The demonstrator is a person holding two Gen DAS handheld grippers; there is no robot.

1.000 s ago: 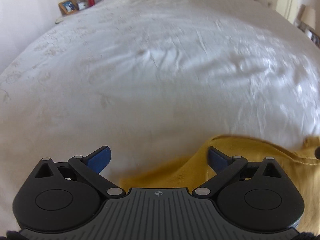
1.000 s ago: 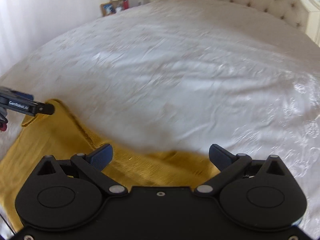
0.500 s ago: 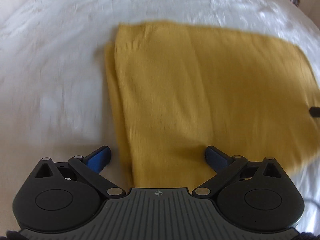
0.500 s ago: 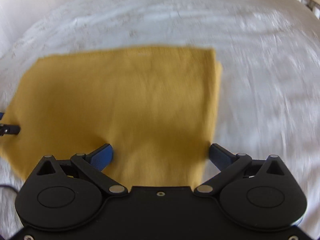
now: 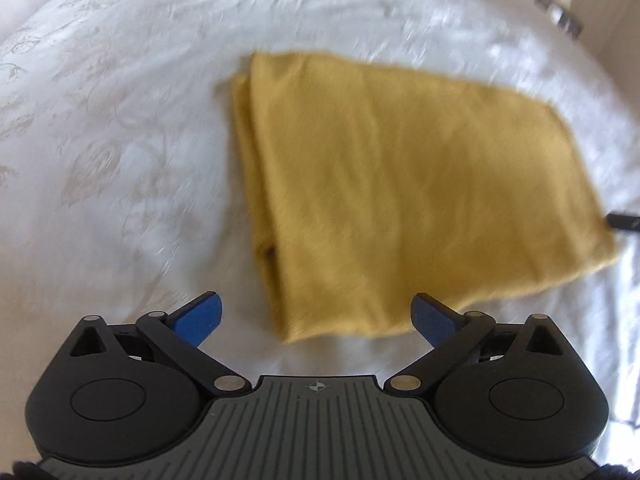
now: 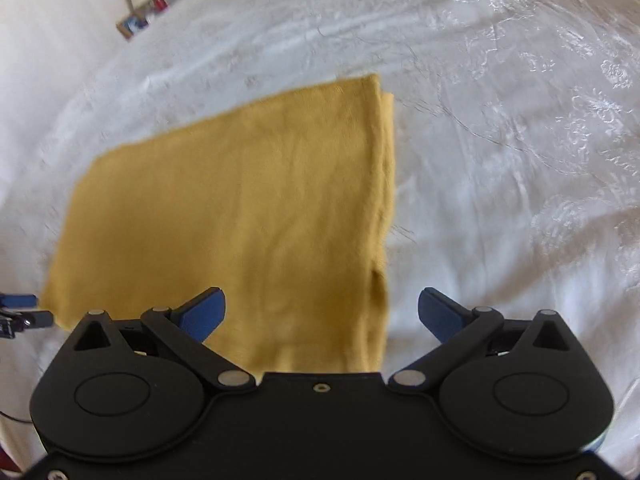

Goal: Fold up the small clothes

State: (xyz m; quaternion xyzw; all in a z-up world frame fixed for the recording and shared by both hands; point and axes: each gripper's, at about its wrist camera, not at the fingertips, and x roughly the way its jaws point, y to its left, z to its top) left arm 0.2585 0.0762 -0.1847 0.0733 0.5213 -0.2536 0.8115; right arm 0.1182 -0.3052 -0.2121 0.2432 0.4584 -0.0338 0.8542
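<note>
Pulled back since half a second ago, both tongs now show the folded cloth whole.

Mustard yellow cloth [image 5: 404, 196] lies flat on the white bedspread [image 5: 120, 128], doubled layers showing along one side edge. Left gripper [image 5: 316, 318] and right gripper [image 6: 322, 314] hover over its near edge, blue pads spread wide, gripping nothing.

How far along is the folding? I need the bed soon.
The mustard-yellow knit garment already lies folded in a flat rectangle on the white embroidered bedspread. The left hand-held gripper and right hand-held gripper are open, holding nothing. Perhaps another fold remains.
</note>
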